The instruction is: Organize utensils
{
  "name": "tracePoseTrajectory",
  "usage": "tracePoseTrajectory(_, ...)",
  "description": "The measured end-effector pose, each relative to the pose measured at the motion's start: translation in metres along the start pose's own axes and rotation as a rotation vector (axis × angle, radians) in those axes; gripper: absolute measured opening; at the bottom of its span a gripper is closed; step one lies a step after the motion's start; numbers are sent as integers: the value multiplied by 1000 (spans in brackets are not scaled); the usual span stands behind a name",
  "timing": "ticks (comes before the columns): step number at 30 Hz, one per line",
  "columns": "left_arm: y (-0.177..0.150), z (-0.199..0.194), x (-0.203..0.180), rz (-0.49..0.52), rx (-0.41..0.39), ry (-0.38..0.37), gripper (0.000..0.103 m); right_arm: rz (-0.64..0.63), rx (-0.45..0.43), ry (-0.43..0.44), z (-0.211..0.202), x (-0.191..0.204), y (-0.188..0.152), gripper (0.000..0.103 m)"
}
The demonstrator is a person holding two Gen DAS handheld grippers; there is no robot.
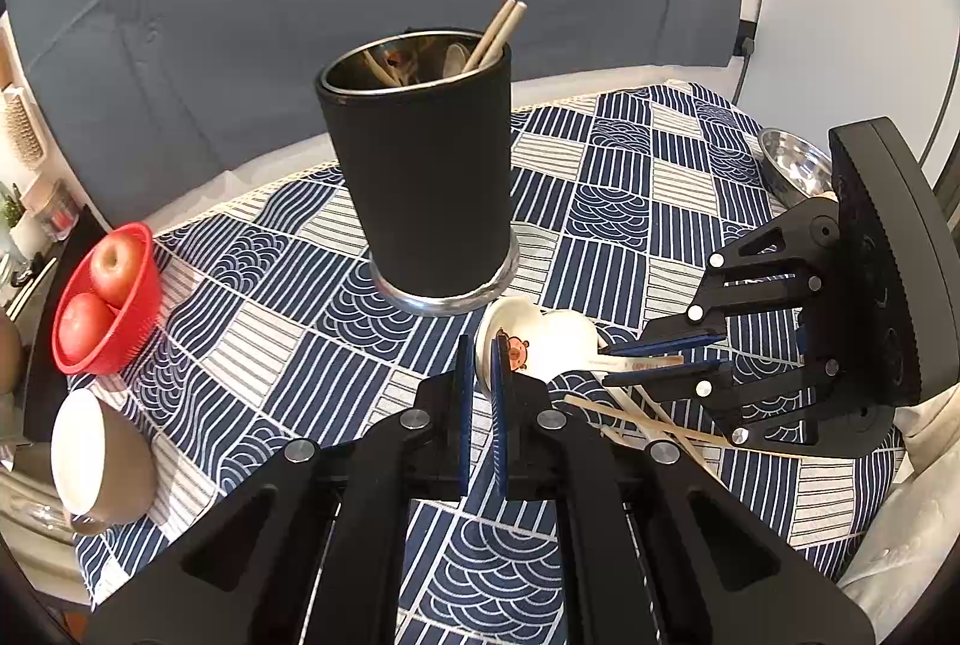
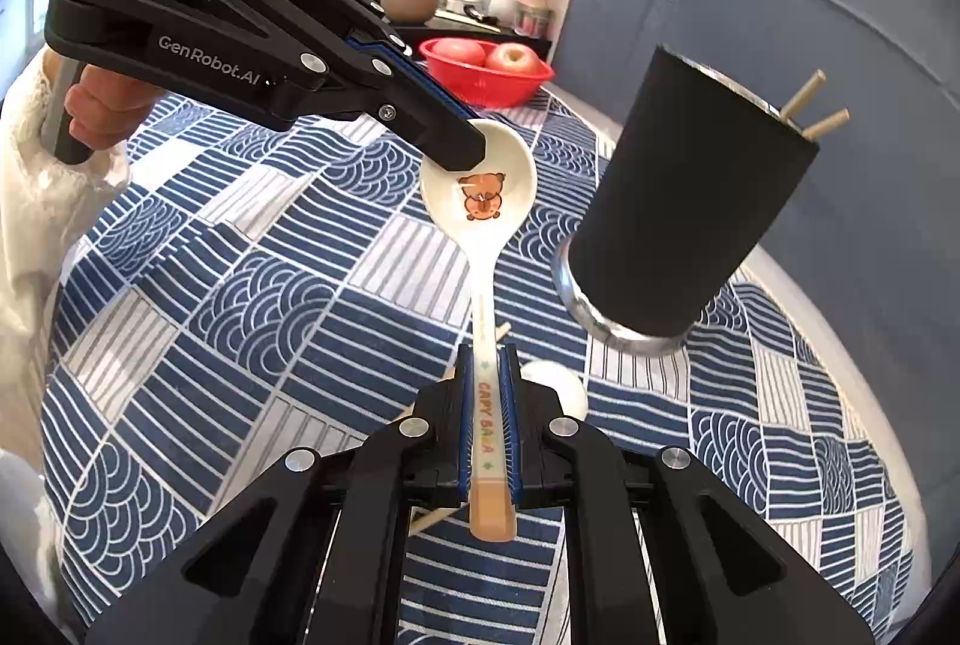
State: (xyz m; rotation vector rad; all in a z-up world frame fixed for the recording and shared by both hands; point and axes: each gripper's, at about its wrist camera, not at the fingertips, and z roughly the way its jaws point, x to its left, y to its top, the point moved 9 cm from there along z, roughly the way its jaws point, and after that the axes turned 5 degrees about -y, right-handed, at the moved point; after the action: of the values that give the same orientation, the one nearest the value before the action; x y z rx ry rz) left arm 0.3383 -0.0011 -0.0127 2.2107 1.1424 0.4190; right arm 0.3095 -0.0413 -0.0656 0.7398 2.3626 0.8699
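A: Both grippers have the cartoon spoon (image 2: 483, 225). The left gripper (image 2: 462, 153), reaching in from the upper left of the right wrist view, pinches the bowl's rim; the right gripper (image 2: 487, 405) at bottom centre is clamped tight on the handle.

B: And the black utensil holder (image 2: 690, 201)?

A: Right of centre, upright on the patterned tablecloth (image 2: 240, 297), chopsticks (image 2: 816, 111) poking out.

B: Risk?

A: Two narrow grips pulling differently could twist the smooth spoon loose. Dropped, it might hit the loose chopsticks (image 1: 654, 420) and second white spoon (image 1: 567, 339) beneath it.
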Motion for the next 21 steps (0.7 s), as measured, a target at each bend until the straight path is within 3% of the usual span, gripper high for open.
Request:
tracePoseTrajectory(10,11,-36,9,4,-55,65,6,-77,-54,-40,-16,2,36,8)
tracePoseTrajectory(21,56,-91,6,83,-167,123,6,-90,-165,-89,-46,-20,81,8)
